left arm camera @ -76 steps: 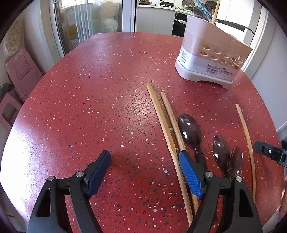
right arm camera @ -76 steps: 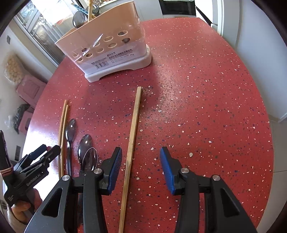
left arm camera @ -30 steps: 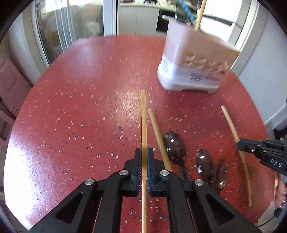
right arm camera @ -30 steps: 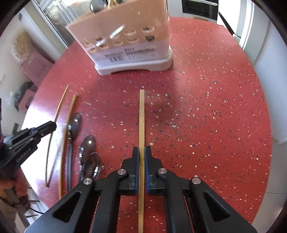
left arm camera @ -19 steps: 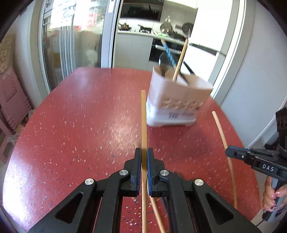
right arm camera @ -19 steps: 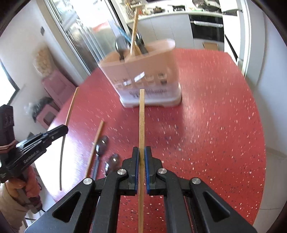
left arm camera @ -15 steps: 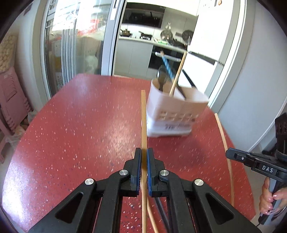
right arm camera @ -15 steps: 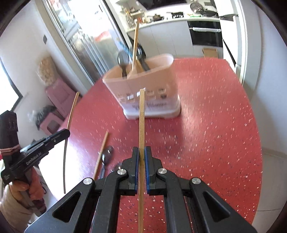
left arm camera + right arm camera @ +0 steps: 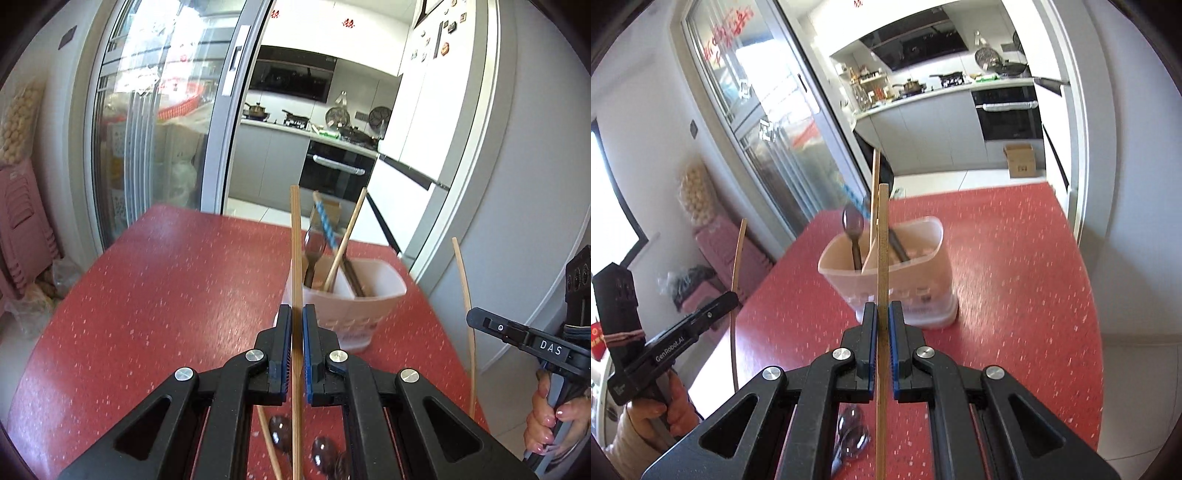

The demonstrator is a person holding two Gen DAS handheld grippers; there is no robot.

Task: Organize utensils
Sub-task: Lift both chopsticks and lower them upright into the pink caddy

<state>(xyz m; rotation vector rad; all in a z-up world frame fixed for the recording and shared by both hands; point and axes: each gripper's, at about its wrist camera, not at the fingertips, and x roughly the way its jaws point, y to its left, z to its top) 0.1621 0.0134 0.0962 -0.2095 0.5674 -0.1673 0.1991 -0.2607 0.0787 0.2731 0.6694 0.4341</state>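
Observation:
My left gripper is shut on a wooden chopstick, lifted off the red table and pointing toward the pink utensil holder. My right gripper is shut on a second wooden chopstick, also raised and aimed at the holder. The holder contains a spoon, a chopstick and a blue striped straw. Below the left gripper a loose chopstick and dark spoons lie on the table. Each view shows the other gripper, held by a hand, at its edge.
The table's far edge meets a glass sliding door and a kitchen doorway. Pink stools stand on the floor to the left. A white wall runs close along the table's right side.
Both grippers have risen from the table with their chopsticks and tilted up, so the holder's open top and the kitchen behind it have come into view.

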